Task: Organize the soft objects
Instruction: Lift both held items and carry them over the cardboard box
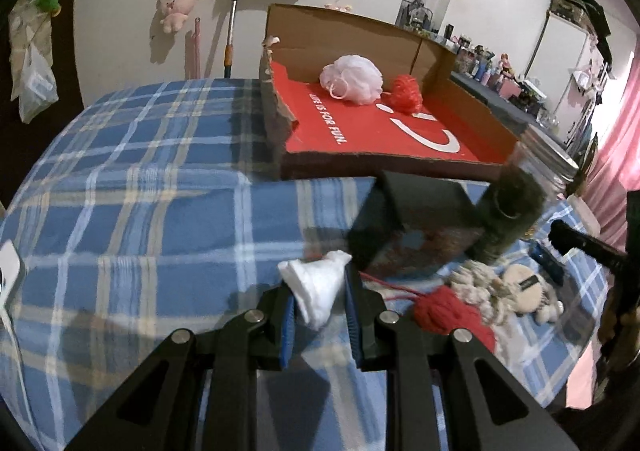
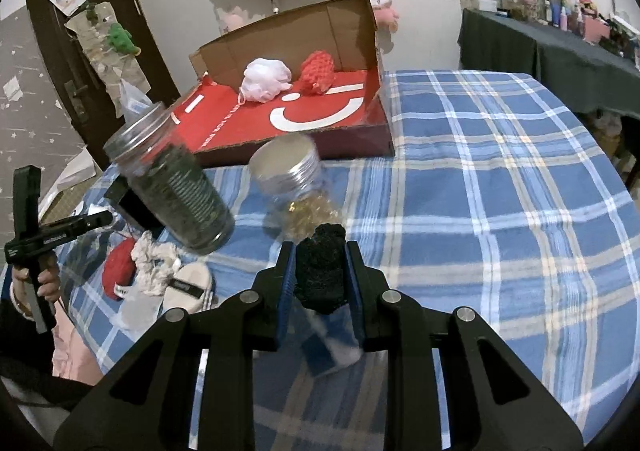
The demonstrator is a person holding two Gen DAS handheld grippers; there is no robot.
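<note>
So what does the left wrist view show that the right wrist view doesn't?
Only left wrist: the left gripper shut on a white cloth, and a black box on the blue plaid blanket.
Only right wrist: the right gripper shut on a black sponge, and a dark door.
Both: red cardboard tray holding a white mesh puff and red mesh puff.

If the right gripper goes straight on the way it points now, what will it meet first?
Probably the clear jar with the silver lid, which stands just beyond the black sponge held in the right gripper. The red box lies behind it. Depth is uncertain in this view.
</note>
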